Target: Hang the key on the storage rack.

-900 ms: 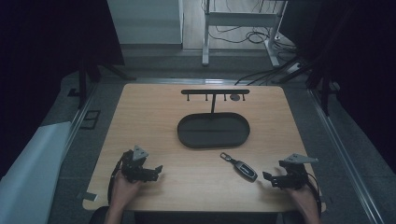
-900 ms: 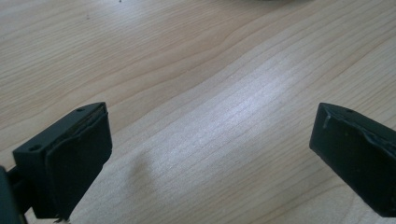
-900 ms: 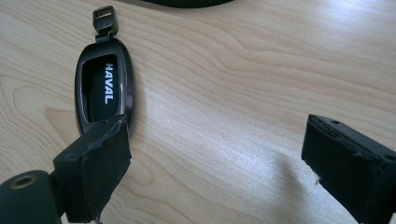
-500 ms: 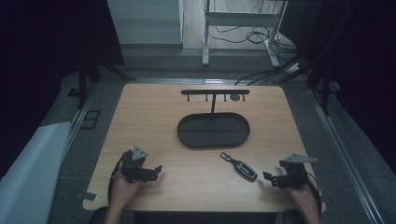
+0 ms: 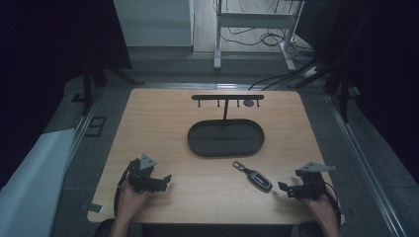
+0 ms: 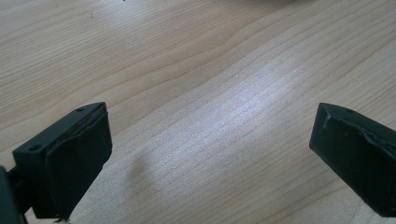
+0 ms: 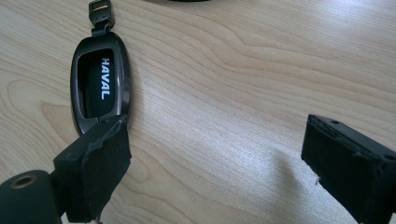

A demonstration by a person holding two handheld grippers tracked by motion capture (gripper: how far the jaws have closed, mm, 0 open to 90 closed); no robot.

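Nearby: a key fob just off the right hand-held gripper's tip

Broadly, the wooden tabletop (image 5: 163,123) carries everything, and both hand-held grippers sit low over its near edge, well apart from each other. Ahead of them and between the two lies a dark oval tray (image 5: 197,143), with a black key rack (image 5: 227,98) standing just beyond it.

The left hand-held gripper (image 5: 165,178) has its jaws spread wide with bare wood between them, gripping nothing. The right hand-held gripper (image 5: 282,186) likewise stands wide open and holds nothing; in the right gripper view only wood grain lies between its jaws.

A dark key fob (image 7: 99,84) marked HAVAL lies flat on the wood just ahead of the right hand-held gripper, outside its jaw gap, its near end right at the tip of one jaw. Whether that jaw touches it cannot be told. The fob's small strap loop (image 7: 101,13) points away from the gripper.
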